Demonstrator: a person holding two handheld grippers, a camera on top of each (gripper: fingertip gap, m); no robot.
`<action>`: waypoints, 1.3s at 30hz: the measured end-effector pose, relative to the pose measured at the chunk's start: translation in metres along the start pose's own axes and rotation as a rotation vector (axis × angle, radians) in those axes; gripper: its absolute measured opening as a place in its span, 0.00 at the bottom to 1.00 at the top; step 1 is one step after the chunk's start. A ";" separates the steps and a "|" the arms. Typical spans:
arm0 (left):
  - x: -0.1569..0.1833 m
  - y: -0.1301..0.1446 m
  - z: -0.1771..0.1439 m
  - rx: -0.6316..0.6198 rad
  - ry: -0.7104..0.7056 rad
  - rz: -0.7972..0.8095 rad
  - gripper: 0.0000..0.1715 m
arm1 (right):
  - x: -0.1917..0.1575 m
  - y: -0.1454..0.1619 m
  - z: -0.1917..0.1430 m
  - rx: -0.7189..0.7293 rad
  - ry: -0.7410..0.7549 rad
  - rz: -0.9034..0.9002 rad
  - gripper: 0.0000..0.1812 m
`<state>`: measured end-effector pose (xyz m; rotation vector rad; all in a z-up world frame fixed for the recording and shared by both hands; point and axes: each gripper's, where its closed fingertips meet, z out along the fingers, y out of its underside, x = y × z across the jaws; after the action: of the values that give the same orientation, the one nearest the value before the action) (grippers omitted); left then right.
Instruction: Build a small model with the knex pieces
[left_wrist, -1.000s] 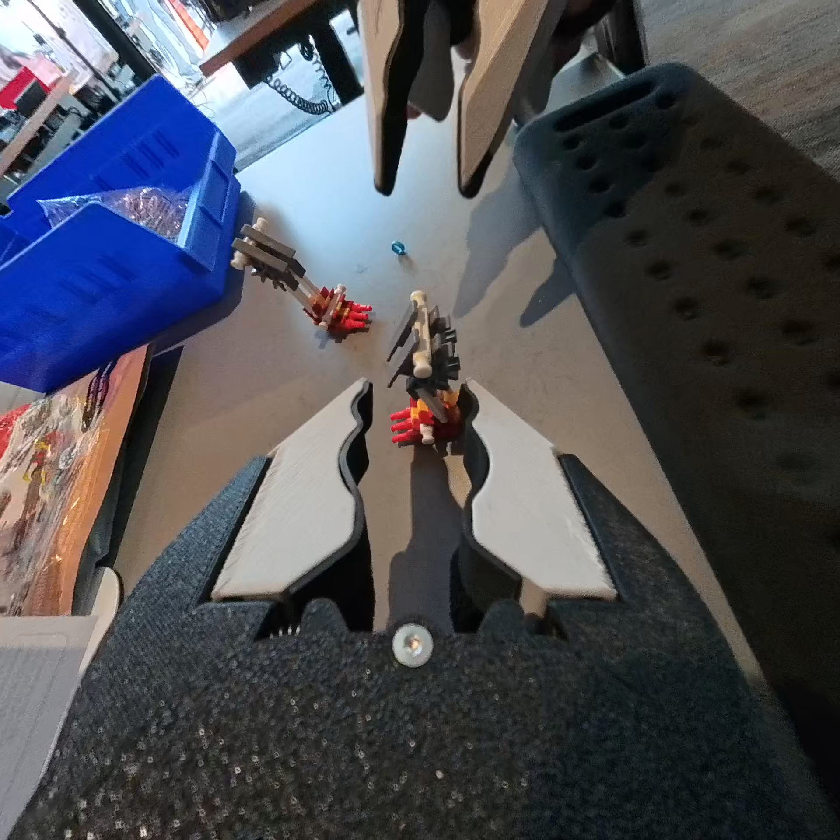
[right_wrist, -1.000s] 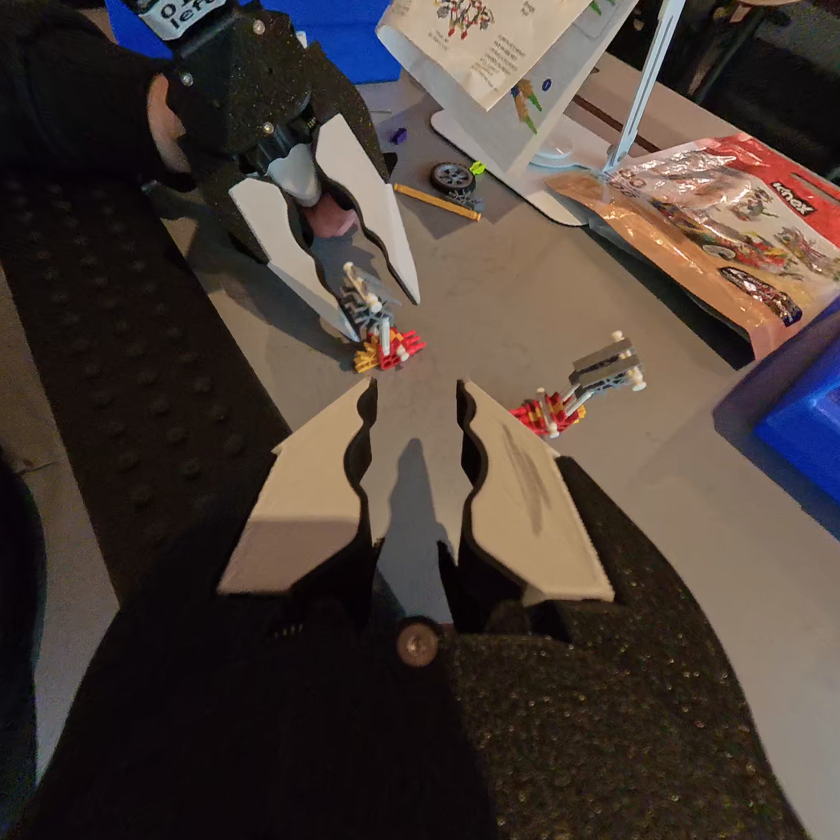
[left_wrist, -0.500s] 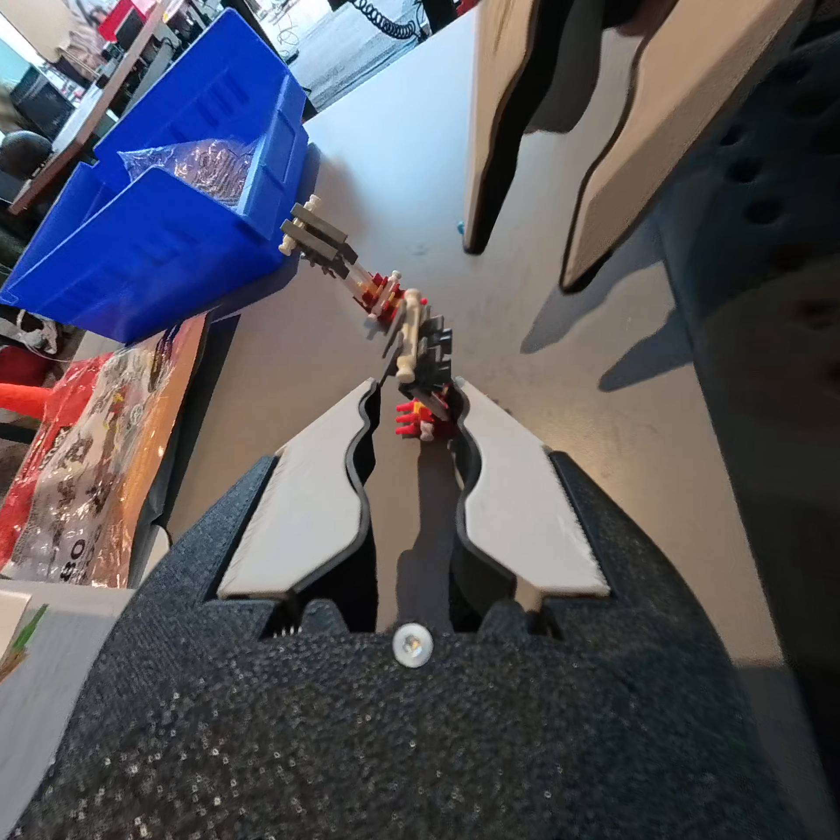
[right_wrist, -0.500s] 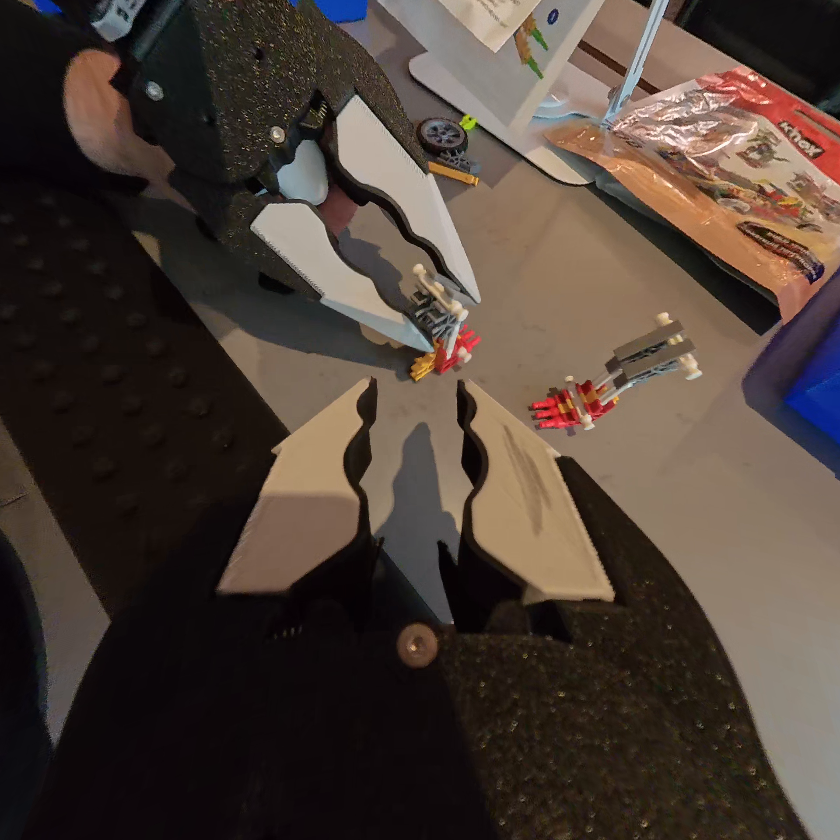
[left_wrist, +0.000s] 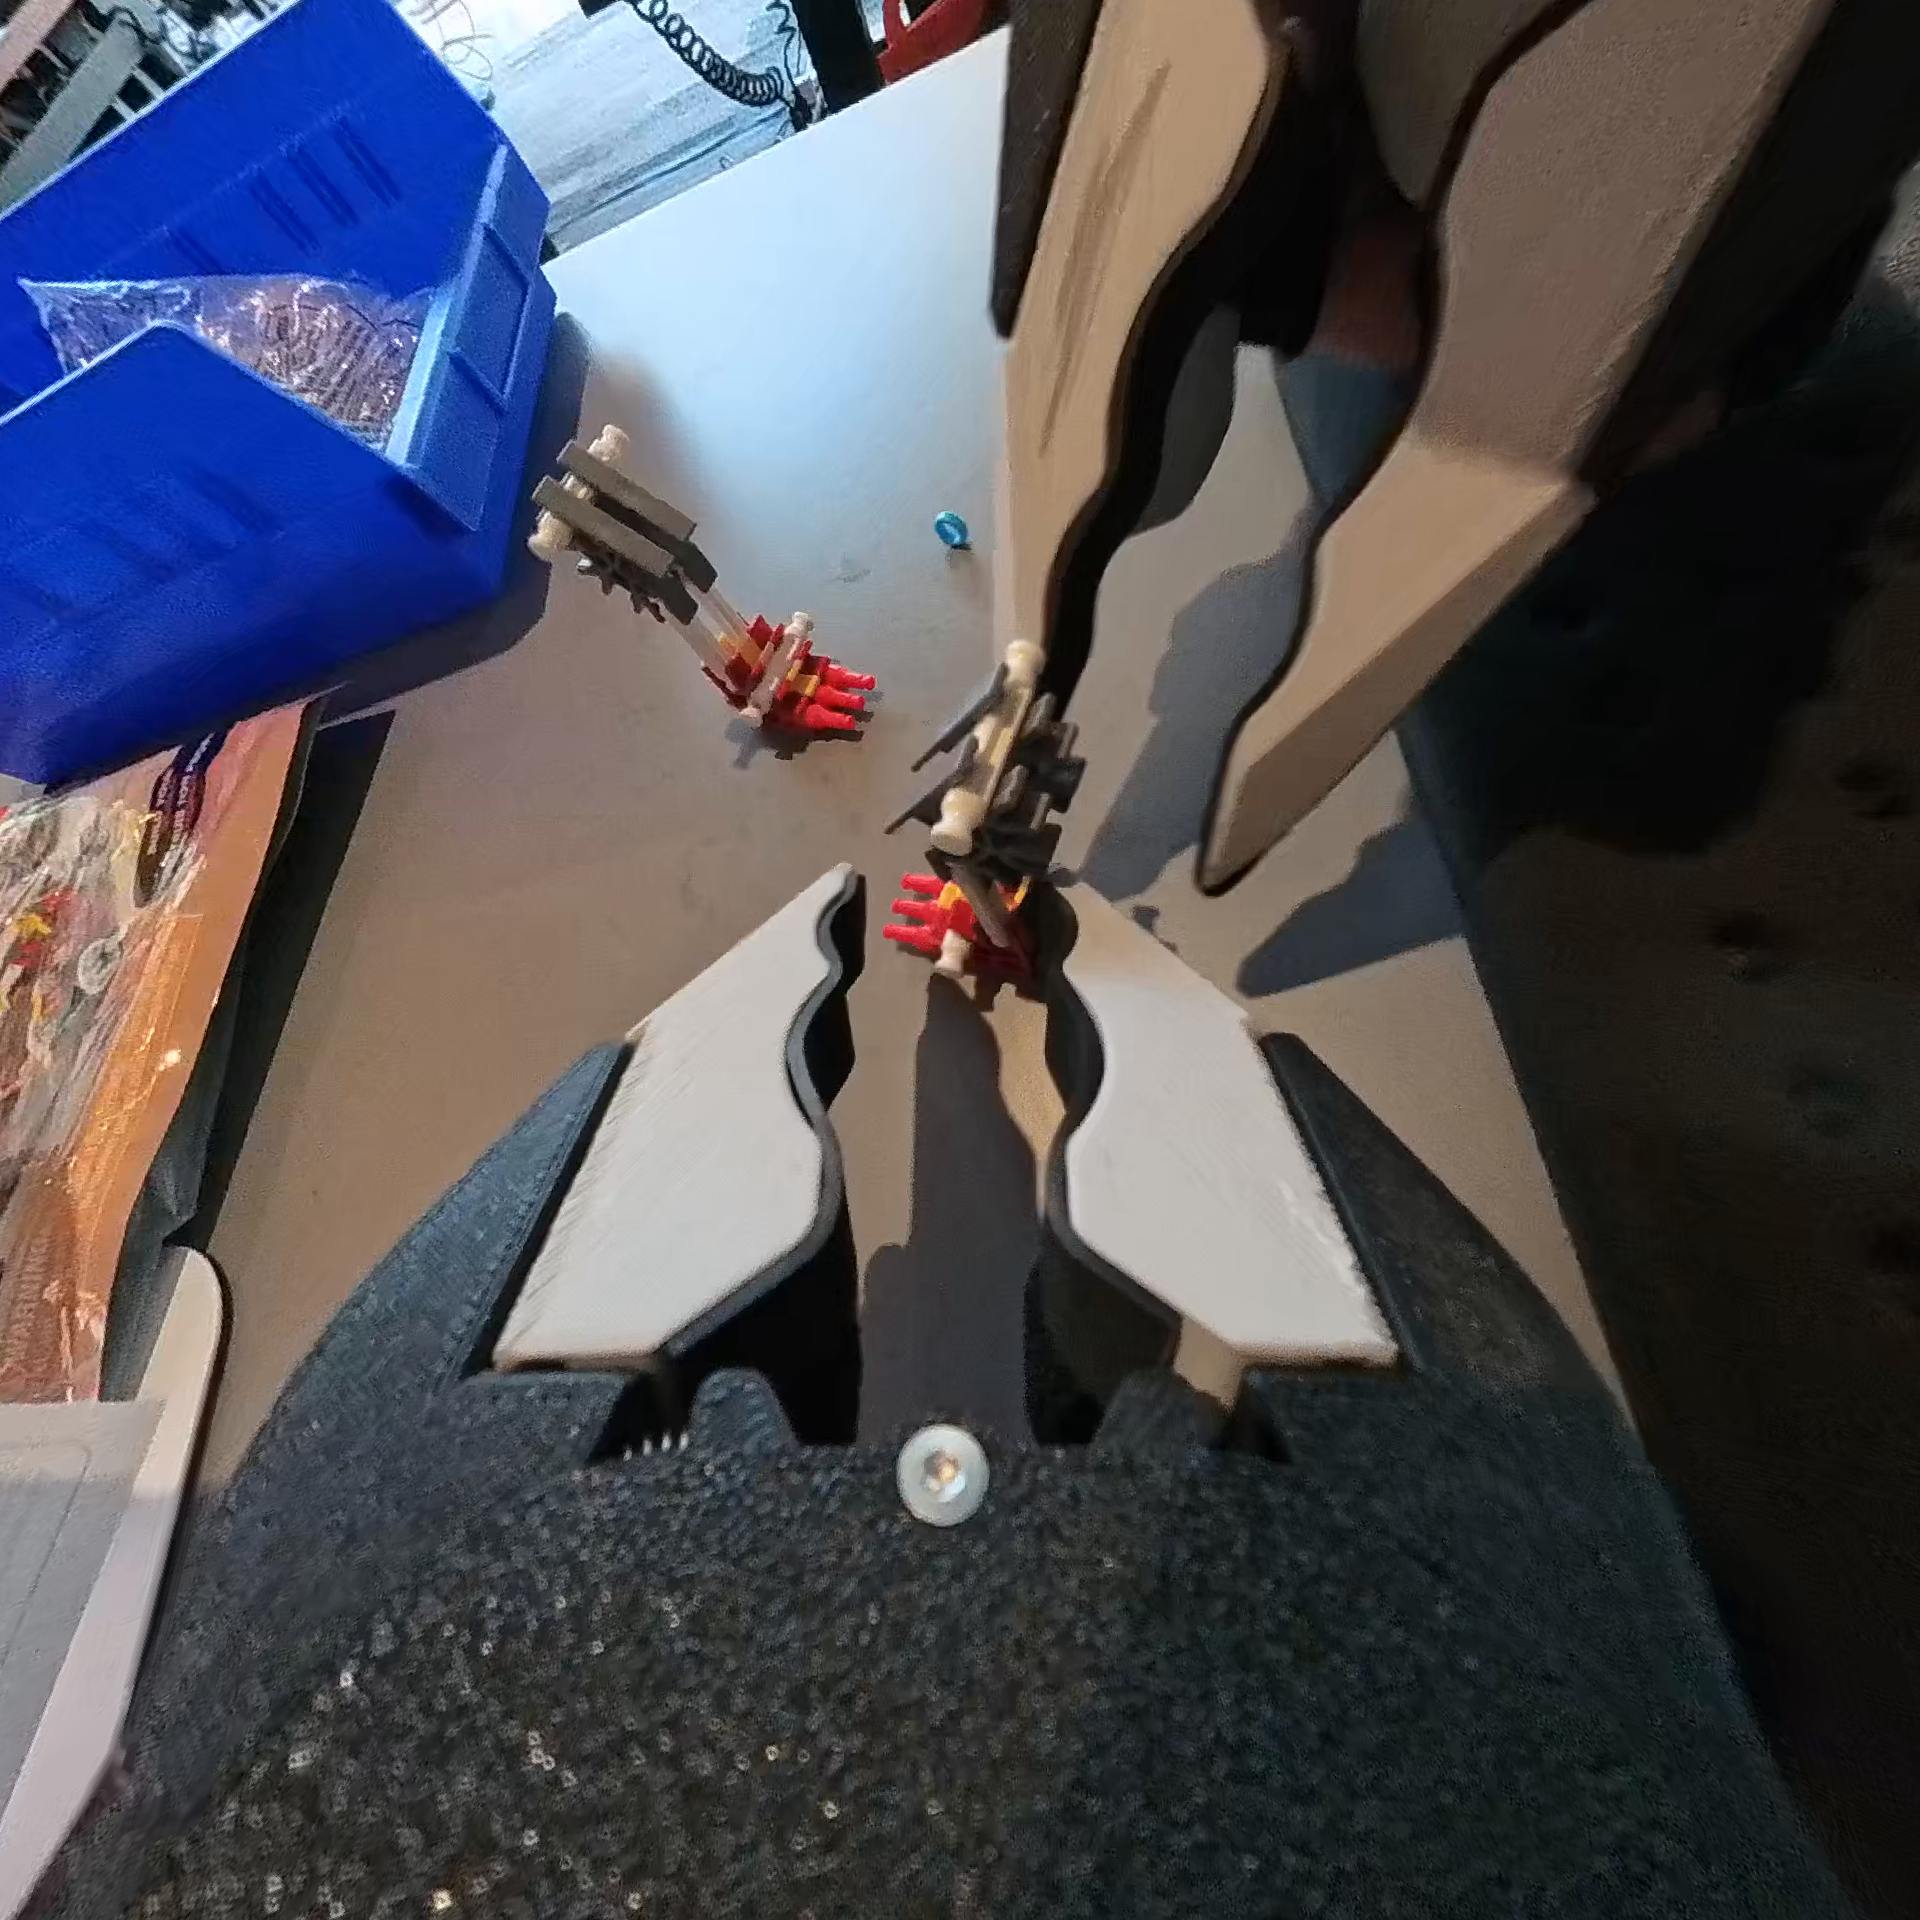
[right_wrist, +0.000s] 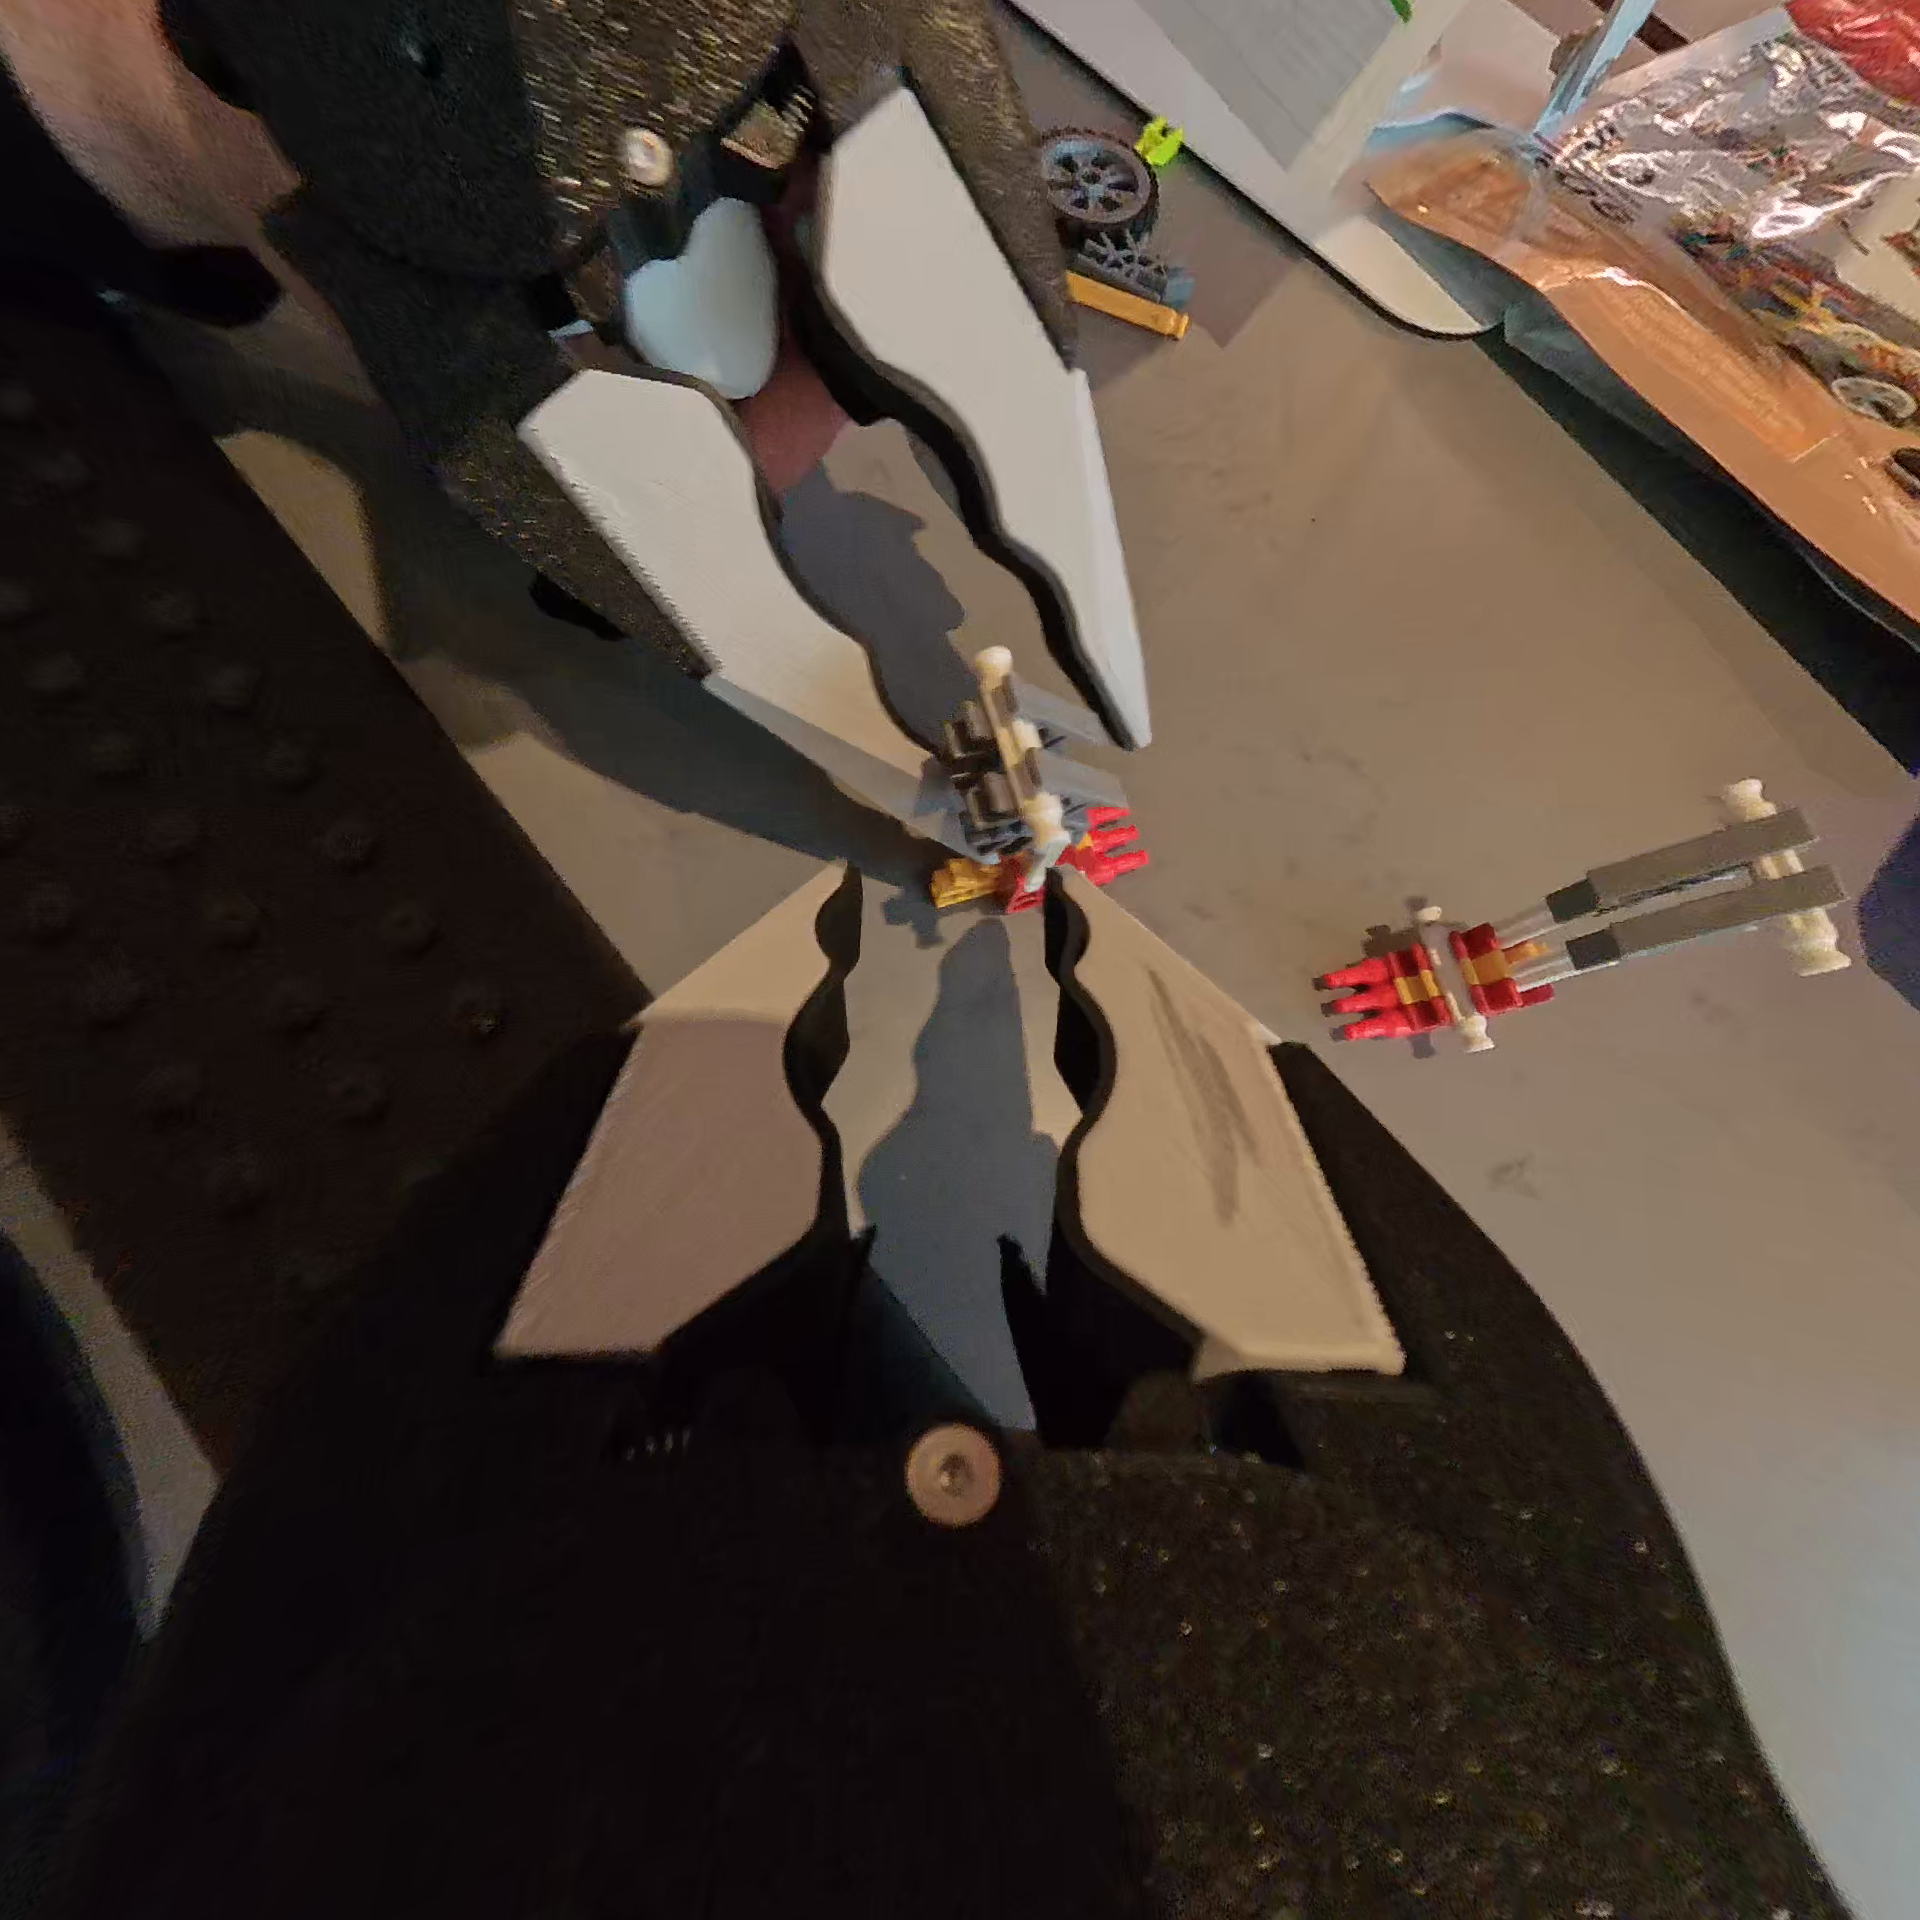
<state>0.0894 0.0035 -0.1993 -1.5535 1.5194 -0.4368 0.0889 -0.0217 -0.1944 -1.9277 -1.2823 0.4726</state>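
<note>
Two spread grippers meeting over a small toy assembly (left_wrist: 982, 831) on a grey table (left_wrist: 582, 894).

Left gripper (left_wrist: 961, 914) and right gripper (right_wrist: 951, 883) (both empty, jaws apart) just beside it; second assembly (right_wrist: 1579, 935) well apart.

Workbench in a shared lab or maker-type workroom. A plain grey tabletop (left_wrist: 727, 312) carries a blue plastic parts bin (left_wrist: 239, 436) holding a clear bag of pieces, an opened foil toy-kit pouch (right_wrist: 1683, 239), and a white stand (right_wrist: 1351, 156) propping an instruction sheet. Loose construction-toy parts, including a small spoked wheel (right_wrist: 1099, 185), lie about. Beyond the table edge, a coiled cable (left_wrist: 717, 62) and further desks appear, blurred.
</note>
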 end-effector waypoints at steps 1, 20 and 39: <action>0.002 -0.001 0.001 0.000 0.004 -0.001 0.17 | 0.005 0.003 0.004 -0.023 0.020 0.008 0.18; 0.026 0.012 -0.002 -0.063 0.134 0.050 0.27 | 0.036 0.015 0.011 -0.141 0.074 -0.042 0.08; 0.025 0.015 0.003 -0.105 0.133 0.154 0.21 | 0.043 0.024 0.010 -0.188 0.075 -0.019 0.10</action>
<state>0.0874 -0.0161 -0.2205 -1.4980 1.7758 -0.3829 0.1155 0.0162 -0.2149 -2.0654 -1.3344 0.2755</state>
